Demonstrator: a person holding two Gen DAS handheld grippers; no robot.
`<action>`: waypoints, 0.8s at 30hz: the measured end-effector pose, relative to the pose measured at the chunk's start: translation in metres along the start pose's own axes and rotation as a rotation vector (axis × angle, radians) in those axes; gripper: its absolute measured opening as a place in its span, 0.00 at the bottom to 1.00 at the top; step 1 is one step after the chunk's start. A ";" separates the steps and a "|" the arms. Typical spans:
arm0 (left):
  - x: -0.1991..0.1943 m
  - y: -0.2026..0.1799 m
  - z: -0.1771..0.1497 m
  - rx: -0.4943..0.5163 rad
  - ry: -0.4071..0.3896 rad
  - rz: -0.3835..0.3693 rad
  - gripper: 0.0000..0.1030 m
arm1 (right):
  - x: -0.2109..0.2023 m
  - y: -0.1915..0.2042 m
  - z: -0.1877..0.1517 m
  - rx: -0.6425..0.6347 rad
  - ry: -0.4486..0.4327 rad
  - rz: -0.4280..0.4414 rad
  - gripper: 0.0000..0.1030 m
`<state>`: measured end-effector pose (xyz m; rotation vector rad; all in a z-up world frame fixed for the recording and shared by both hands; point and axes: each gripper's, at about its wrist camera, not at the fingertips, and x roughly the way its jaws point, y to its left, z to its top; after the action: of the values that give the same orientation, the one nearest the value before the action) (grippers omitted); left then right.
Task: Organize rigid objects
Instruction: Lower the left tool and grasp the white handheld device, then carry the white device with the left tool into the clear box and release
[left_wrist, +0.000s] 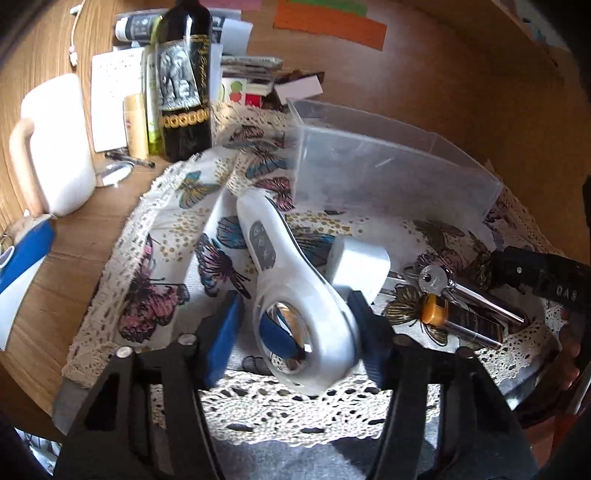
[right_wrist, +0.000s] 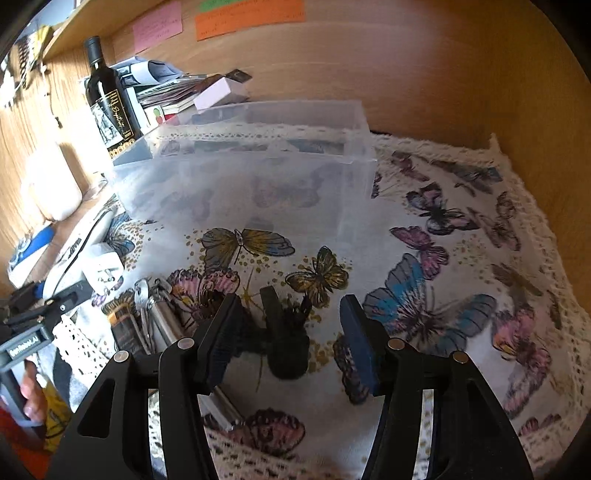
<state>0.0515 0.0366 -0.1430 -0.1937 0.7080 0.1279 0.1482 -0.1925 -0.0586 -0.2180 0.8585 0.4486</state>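
Fingers of the left gripper (left_wrist: 295, 325) stand apart on either side of the white magnifier's (left_wrist: 295, 295) lens end, the right pad touching its rim; whether it is gripped I cannot tell. Only this view shows the lens face, the white charger (left_wrist: 360, 264) behind it and the keys (left_wrist: 461, 295). The right gripper (right_wrist: 291, 339) is spread wide around a black clip (right_wrist: 284, 336) on the butterfly cloth (right_wrist: 461, 258), a clear box (right_wrist: 258, 177) beyond.

The blue-and-white object (left_wrist: 22, 258) at the left is cut off by the frame edge and cannot be identified. The white handled jug (right_wrist: 55, 188) is blurred. Print on the dark glass bottle's label (left_wrist: 199, 62) cannot be read.
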 end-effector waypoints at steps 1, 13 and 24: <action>-0.001 0.000 -0.001 0.008 -0.005 0.007 0.47 | 0.002 -0.002 0.002 0.006 0.007 0.006 0.45; -0.016 0.012 0.001 0.082 -0.023 0.047 0.36 | 0.001 -0.007 -0.005 0.048 0.023 0.018 0.24; -0.057 0.009 0.042 0.160 -0.127 0.015 0.35 | -0.032 0.008 0.011 0.035 -0.133 0.022 0.24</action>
<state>0.0335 0.0521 -0.0754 -0.0266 0.5903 0.0964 0.1339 -0.1901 -0.0271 -0.1453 0.7379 0.4630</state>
